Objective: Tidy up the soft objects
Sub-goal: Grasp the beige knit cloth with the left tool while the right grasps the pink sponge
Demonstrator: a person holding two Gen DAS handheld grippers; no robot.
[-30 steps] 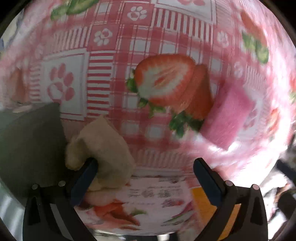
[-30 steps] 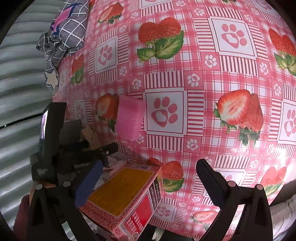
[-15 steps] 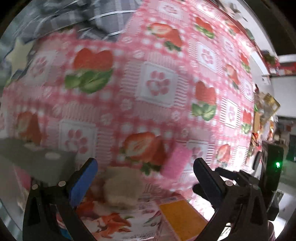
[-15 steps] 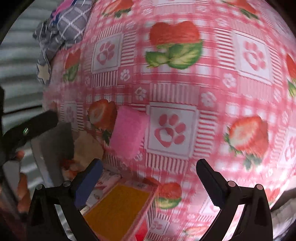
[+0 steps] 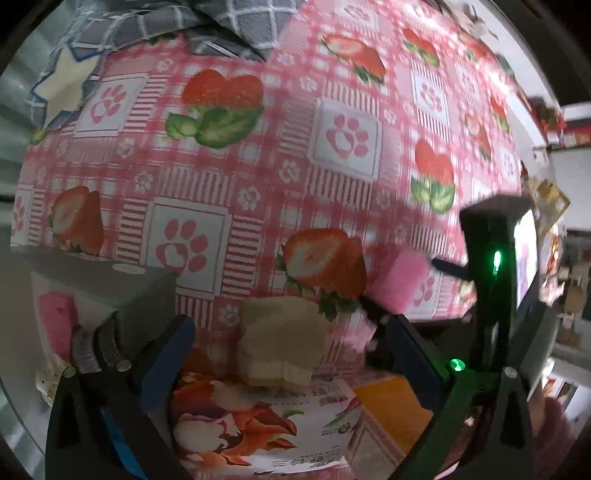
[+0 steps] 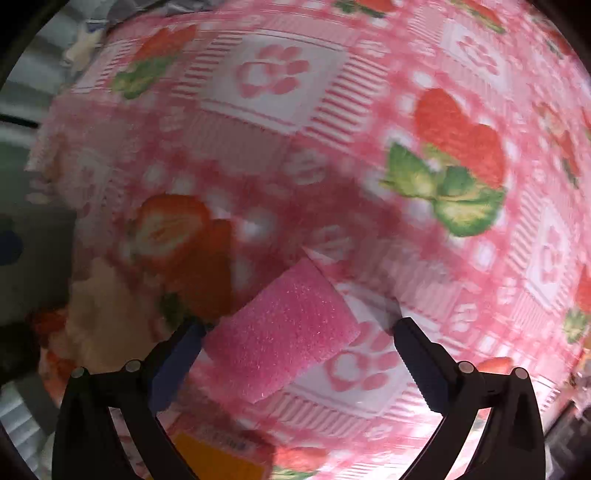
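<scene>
A pink sponge (image 6: pixel 284 328) lies on the strawberry tablecloth (image 6: pixel 332 155), between the open fingers of my right gripper (image 6: pixel 295 365), close in front of it. It also shows in the left wrist view (image 5: pixel 404 280). A beige soft cloth lump (image 5: pixel 282 339) rests on a printed box (image 5: pixel 266 417), in front of my open, empty left gripper (image 5: pixel 291 365). The beige lump shows blurred in the right wrist view (image 6: pixel 99 317). The right gripper's body (image 5: pixel 491 266) with a green light stands at the right of the left wrist view.
A grey container (image 5: pixel 99 288) with pink and other soft items inside stands at the left. A grey checked cloth with a star (image 5: pixel 147 33) lies at the table's far edge. An orange-topped box (image 5: pixel 395 410) sits beside the printed box.
My left gripper let go of the beige lump and drew back. My right gripper moved in toward the pink sponge, which now sits between its fingers.
</scene>
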